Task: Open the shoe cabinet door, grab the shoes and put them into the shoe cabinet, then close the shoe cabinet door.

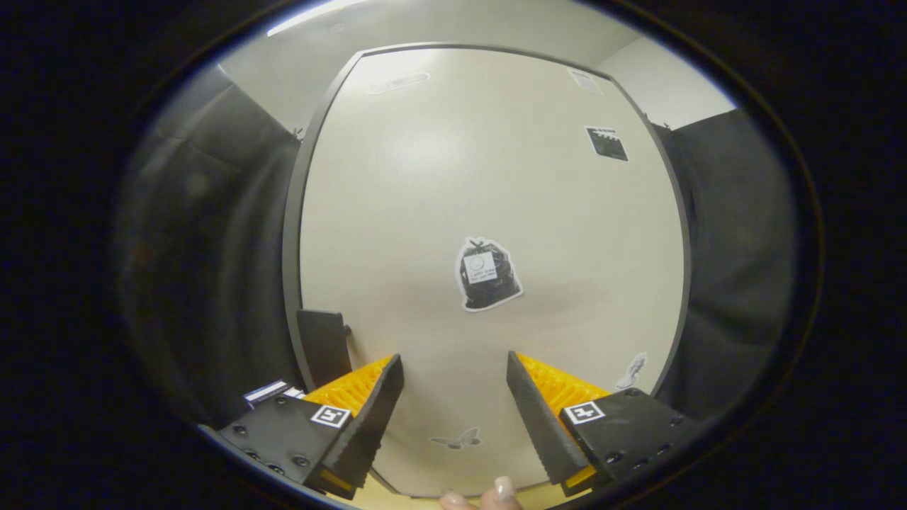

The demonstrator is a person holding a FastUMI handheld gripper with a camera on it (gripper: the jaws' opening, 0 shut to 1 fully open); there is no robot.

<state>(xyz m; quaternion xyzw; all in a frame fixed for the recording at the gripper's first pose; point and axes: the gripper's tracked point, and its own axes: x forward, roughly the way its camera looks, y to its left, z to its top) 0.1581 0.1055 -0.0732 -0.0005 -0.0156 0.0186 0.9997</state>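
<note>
The shoe cabinet door point(453, 177) is a cream panel with a dark edge, and it stands close ahead, facing me. A dark handle point(322, 347) sits on its left edge, just beyond my left finger. My gripper point(453, 360) is open, with a wide gap between its fingers and only the door's face showing there. Neither finger touches the door or the handle. A sticker of a black bag point(487, 274) is on the panel, just above the gap.
Black cloth walls point(205, 248) flank the cabinet on both sides. A person's fingertips point(496, 494) show below the door, between the bases of the fingers. Smaller stickers dot the door, one a butterfly point(457, 439) low down.
</note>
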